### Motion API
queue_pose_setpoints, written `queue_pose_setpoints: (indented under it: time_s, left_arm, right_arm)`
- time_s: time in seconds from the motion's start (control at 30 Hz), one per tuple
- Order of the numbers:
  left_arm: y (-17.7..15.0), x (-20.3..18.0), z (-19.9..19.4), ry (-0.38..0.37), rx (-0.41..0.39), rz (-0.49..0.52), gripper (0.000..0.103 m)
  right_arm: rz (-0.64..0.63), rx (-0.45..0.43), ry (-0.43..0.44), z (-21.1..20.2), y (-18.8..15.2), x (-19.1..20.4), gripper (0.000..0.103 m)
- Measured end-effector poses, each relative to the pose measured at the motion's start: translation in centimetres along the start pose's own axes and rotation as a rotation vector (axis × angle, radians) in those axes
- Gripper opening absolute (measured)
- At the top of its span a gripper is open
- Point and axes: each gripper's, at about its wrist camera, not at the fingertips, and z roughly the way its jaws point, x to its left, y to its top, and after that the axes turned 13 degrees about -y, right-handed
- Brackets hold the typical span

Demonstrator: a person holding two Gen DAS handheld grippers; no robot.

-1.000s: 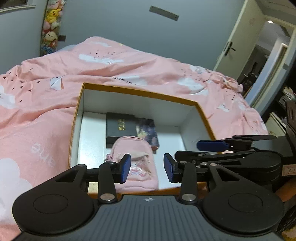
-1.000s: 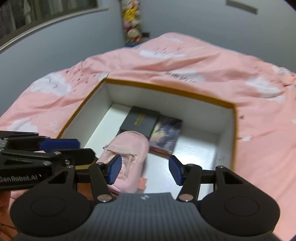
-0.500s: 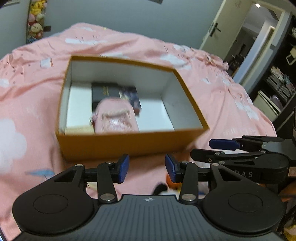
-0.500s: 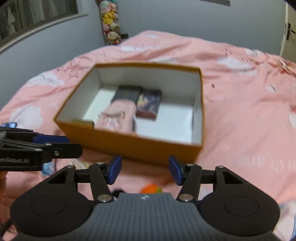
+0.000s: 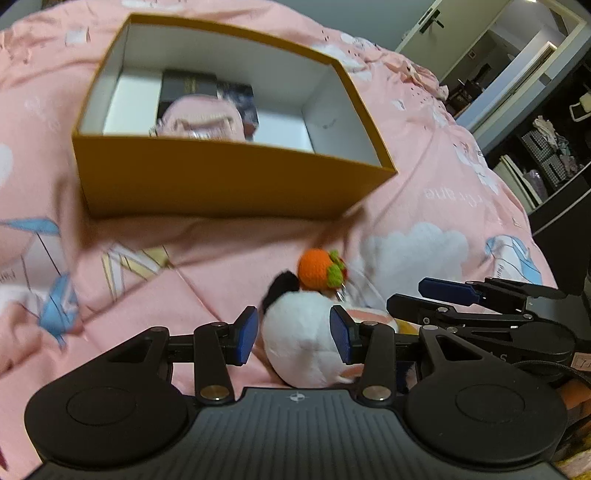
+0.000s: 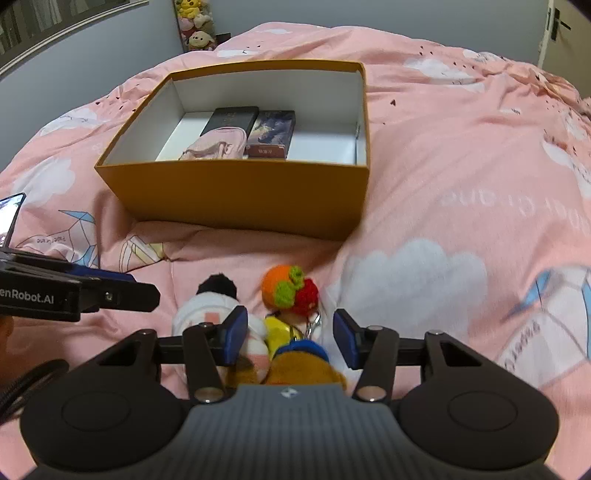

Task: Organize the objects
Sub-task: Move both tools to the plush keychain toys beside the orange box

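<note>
An open orange box [image 5: 229, 181] [image 6: 236, 195] lies on the pink bed. It holds a small pink backpack [image 6: 216, 144] [image 5: 201, 120], a black book [image 6: 231, 118] and a dark illustrated book [image 6: 273, 133]. In front of the box lie small toys: a white plush with a black tip [image 5: 299, 332] [image 6: 207, 306], an orange and red crochet charm [image 5: 319, 273] [image 6: 290, 290], and a yellow and brown plush [image 6: 295, 354]. My left gripper [image 5: 293, 338] is open with its pads on either side of the white plush. My right gripper [image 6: 290, 338] is open over the yellow and brown plush.
The pink quilt [image 6: 461, 184] covers the whole bed. A shelf of plush toys [image 6: 195, 22] stands at the far wall. A door and shelving [image 5: 546, 122] are to the right. A phone screen [image 6: 9, 218] shows at the left edge.
Both grippers have pulled back out of the box and down toward the toys in front of it. The backpack stays in the box. Both stay open.
</note>
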Motion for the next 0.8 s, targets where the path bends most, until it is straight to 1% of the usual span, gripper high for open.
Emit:
queue_pose_setpoints:
  time_s: [0.07, 0.13, 0.2, 0.27, 0.33, 0.4, 0.43, 0.57, 0.67, 0.8]
  left_arm:
    - [-0.2, 0.0, 0.2, -0.027, 0.016, -0.016, 0.049]
    - [-0.3, 0.1, 0.5, -0.052, 0.031, -0.031, 0.053]
    - [-0.4, 0.3, 0.9, -0.073, 0.05, -0.059, 0.056]
    - [-0.4, 0.6, 1.3, -0.085, 0.066, -0.094, 0.056]
    - [-0.5, 0.9, 1.5, -0.097, 0.075, -0.128, 0.057]
    - [-0.4, 1.0, 1.6, -0.099, 0.076, -0.145, 0.058]
    - [-0.4, 1.0, 1.5, -0.099, 0.075, -0.149, 0.058]
    - [-0.1, 1.2, 1.3, -0.103, 0.071, -0.194, 0.062]
    - [0.0, 1.5, 1.2, -0.106, 0.077, -0.249, 0.068]
    - [0.0, 1.7, 1.9, -0.075, 0.102, -0.282, 0.073]
  right_arm:
    - [0.011, 0.002, 0.003, -0.2, -0.4, -0.3, 0.053]
    - [0.019, 0.006, 0.005, -0.3, -0.6, -0.5, 0.052]
    - [0.021, 0.013, 0.012, -0.3, -0.9, -0.6, 0.043]
    - [0.022, 0.026, 0.024, -0.1, -0.9, -0.6, 0.038]
    - [0.021, 0.034, 0.038, 0.1, -1.0, -0.5, 0.037]
    - [0.021, 0.045, 0.058, 0.2, -1.0, -0.4, 0.03]
    - [0.023, 0.051, 0.076, 0.2, -1.0, -0.4, 0.028]
    - [0.004, 0.065, 0.144, 0.0, -0.8, 0.3, 0.027]
    - [-0.011, 0.097, 0.227, 0.1, -0.7, 1.2, 0.025]
    - [-0.034, 0.113, 0.243, 0.4, -0.8, 2.2, 0.024]
